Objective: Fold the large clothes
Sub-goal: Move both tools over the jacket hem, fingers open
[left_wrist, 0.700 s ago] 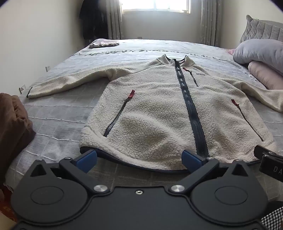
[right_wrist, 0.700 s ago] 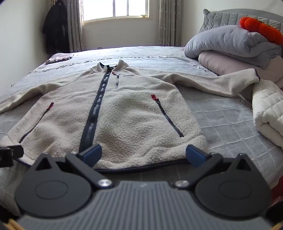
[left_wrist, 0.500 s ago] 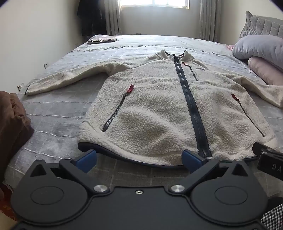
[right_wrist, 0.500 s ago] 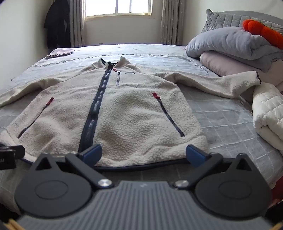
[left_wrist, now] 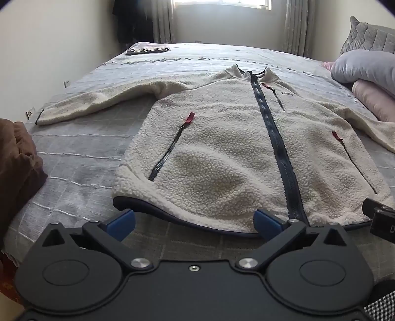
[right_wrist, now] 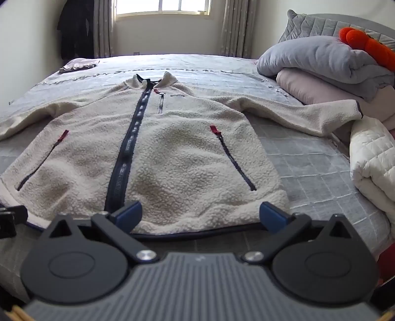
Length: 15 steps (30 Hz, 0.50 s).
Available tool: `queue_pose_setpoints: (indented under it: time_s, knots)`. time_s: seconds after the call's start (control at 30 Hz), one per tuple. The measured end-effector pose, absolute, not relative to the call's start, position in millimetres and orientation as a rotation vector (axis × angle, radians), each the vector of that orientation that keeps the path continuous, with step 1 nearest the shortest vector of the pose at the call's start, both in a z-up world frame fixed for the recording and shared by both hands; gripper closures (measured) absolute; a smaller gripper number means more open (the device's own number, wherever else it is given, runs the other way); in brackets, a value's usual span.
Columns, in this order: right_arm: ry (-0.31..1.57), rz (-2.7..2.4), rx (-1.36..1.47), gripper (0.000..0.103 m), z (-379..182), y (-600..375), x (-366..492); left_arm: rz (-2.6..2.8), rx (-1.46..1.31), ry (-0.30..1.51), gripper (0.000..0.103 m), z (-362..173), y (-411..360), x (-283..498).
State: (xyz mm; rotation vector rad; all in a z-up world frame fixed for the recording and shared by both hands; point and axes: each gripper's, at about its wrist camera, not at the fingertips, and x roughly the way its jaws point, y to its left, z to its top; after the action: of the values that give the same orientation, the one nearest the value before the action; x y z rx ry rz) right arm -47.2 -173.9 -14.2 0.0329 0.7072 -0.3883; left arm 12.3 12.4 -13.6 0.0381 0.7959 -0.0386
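Daylit bedroom, backlit by a window, seen through two fisheye lenses.

The window is blown out to white glare in both views, and soft light is thrown from it down the bed. Only faint shadows are cast, the clearest under the hem of the fleece jacket. Straight lines are bowed toward the edges, and the corners are darkened by vignetting. The middle of each view is rendered sharp; slight softness is seen at the margins.
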Motion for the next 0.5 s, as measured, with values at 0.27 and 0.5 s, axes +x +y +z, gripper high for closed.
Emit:
queue_pose_setpoints:
  time_s: [0.27, 0.5]
  knots:
    - [0.716, -0.391, 0.031, 0.0, -16.0, -177.0, -44.5, -0.047, 0.051, 0.799, 0.0, -15.1, 8.6, 15.9]
    - [0.724, -0.389, 0.024, 0.0, -18.6, -178.0, -42.9, -0.049, 0.052, 0.798, 0.0, -19.2, 8.0, 17.5]
